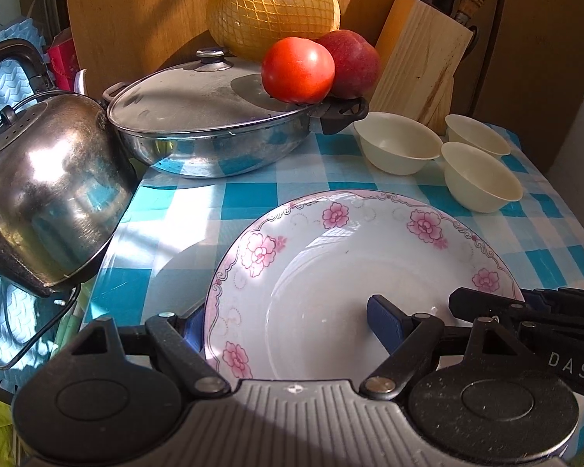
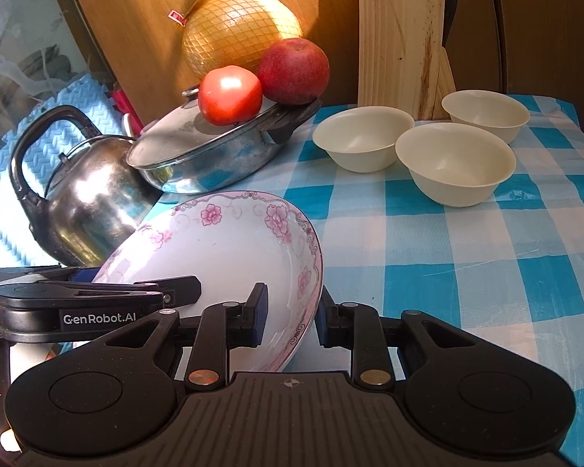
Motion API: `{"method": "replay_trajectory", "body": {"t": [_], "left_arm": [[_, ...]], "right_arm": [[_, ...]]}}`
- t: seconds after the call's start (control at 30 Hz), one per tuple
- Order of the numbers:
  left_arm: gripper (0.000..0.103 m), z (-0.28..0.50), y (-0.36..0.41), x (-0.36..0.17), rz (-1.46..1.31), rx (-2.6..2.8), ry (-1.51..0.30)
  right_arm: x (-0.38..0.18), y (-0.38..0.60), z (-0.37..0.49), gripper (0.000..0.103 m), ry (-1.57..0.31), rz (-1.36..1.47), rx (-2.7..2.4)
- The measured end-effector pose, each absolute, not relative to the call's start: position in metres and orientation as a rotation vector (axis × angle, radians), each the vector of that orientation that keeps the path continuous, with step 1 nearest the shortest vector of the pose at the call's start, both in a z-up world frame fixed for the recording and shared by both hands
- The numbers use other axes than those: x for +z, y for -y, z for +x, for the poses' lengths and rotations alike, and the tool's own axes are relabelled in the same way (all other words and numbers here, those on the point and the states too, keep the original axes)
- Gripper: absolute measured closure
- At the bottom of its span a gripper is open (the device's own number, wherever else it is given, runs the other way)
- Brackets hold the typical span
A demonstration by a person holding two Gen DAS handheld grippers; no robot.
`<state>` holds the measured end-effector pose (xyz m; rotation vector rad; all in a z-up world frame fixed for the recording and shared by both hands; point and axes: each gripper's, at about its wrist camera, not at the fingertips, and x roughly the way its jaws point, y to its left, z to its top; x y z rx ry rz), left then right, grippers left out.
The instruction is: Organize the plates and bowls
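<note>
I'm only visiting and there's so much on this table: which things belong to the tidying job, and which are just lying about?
Job: floral-rimmed white plate, three cream bowls.

Lying about: steel kettle, lidded steel pan, red tomato, red apple, netted yellow pomelo, wooden knife block.

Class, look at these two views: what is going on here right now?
A person holds a flowered plate with both grippers, above a blue checked tablecloth. The left gripper and right gripper each straddle its rim, one finger inside, one outside. Three cream bowls sit separately near the knife block. A tomato and apple rest on the pan lid.
</note>
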<state>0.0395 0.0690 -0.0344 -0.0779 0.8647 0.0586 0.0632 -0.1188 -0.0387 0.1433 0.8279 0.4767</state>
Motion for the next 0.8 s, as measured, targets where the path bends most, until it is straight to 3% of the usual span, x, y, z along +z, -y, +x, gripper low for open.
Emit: {"method": "replay_trajectory", "body": {"t": [0.8], "left_arm": [[0.028,-0.023,-0.067,-0.039,-0.087,0.058,-0.857]], "right_arm": [[-0.039,0.122,-0.002,0.070,-0.843,0.120,0.504]]}}
